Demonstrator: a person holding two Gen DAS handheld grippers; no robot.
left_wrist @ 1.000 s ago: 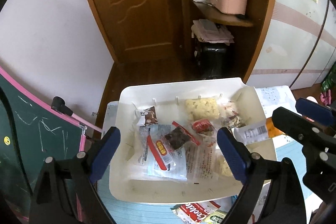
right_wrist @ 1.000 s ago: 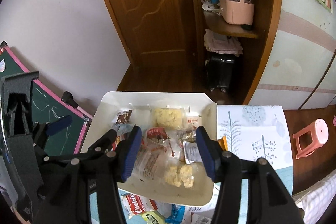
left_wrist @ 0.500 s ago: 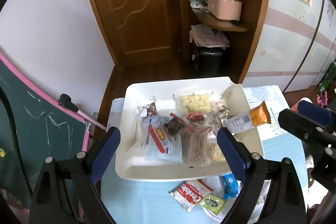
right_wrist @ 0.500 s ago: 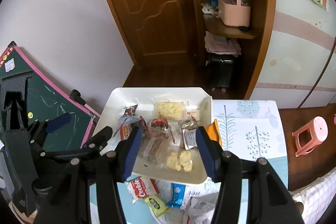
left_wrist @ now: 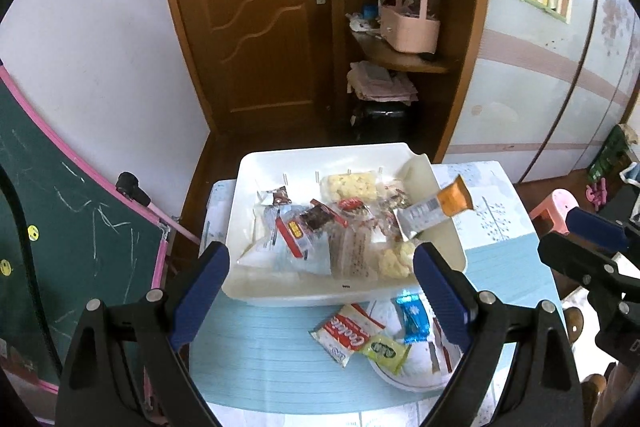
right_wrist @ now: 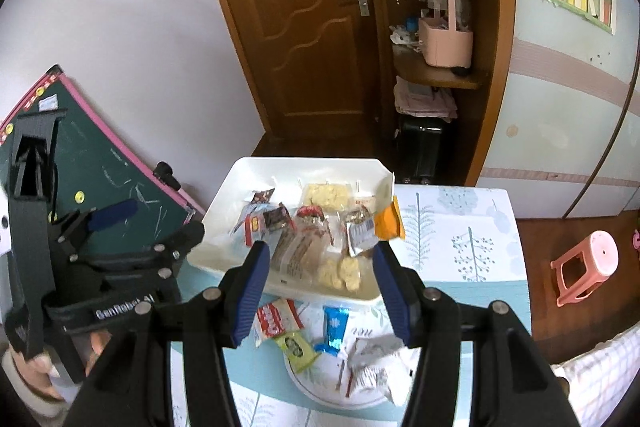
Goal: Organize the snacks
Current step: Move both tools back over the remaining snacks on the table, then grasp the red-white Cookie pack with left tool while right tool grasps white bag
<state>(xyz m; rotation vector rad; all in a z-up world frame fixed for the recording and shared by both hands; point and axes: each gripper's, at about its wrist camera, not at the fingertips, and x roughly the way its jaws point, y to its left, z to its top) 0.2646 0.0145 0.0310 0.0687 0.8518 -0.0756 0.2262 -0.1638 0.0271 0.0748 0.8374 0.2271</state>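
Both grippers, left (left_wrist: 320,291) and right (right_wrist: 318,287), agape and empty, have withdrawn; tray (left_wrist: 344,293) now mid-frame; lower-centre red packet (left_wrist: 346,333) reads "Cookie".

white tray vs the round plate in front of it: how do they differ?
The white tray is rectangular with raised walls; the round plate is flat and shallow. The tray sits at the table's far end, the plate nearer the grippers. The tray holds many more packets. Both are white and hold wrapped snacks.
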